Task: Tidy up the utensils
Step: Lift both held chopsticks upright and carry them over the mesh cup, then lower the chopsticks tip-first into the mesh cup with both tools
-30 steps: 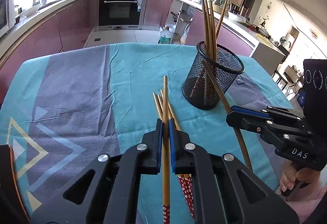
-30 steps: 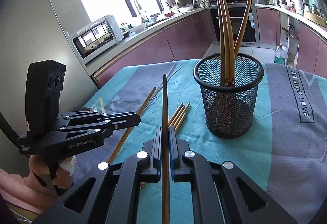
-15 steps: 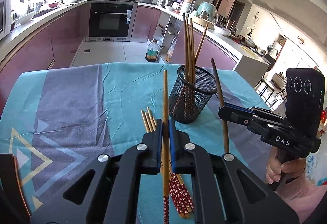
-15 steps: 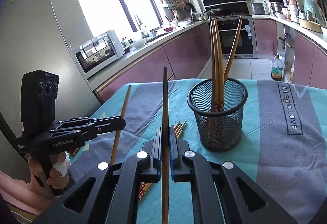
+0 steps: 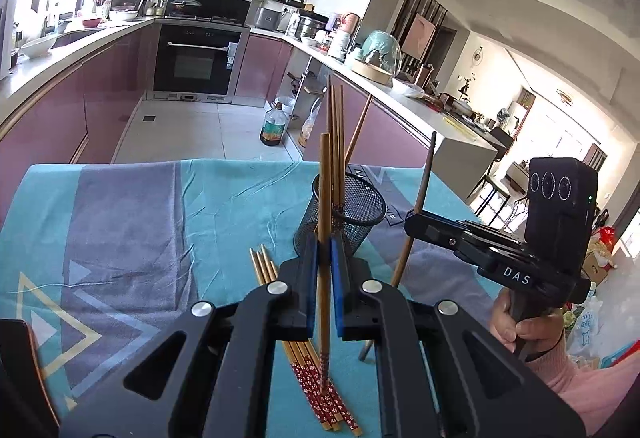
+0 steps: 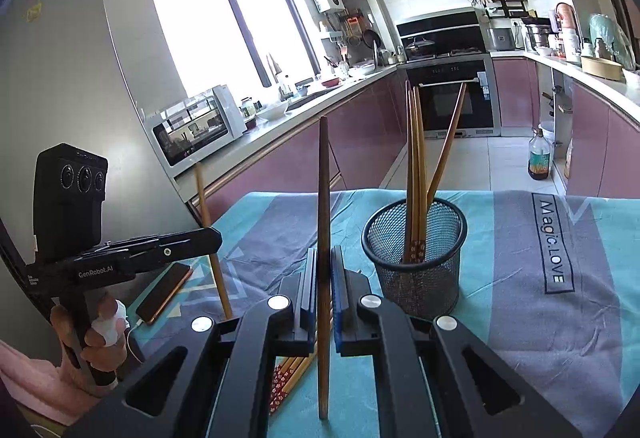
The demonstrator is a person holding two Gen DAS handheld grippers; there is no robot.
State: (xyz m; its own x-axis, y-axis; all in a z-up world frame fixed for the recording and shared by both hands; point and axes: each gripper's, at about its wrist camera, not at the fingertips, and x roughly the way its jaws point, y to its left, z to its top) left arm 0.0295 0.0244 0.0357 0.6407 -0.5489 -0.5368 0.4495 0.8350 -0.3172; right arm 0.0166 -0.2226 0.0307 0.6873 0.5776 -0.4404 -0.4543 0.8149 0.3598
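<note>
Over on the left, the left gripper (image 5: 324,278) is clamped on one chopstick (image 5: 325,206), holding it pretty much upright above the loose chopsticks (image 5: 308,358) lying on the tablecloth (image 5: 132,222) near its front edge. Next along is the mesh cup (image 6: 416,258), sitting mid-table with what looks like four chopsticks in it, hard to count through the mesh. On the right, the right gripper (image 6: 324,282) is pinched shut on a darker chopstick (image 6: 323,190), also upright, just beside the cup.

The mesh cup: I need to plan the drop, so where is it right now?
The mesh cup stands on the tablecloth just right of the right gripper in its view, holding upright chopsticks.
</note>
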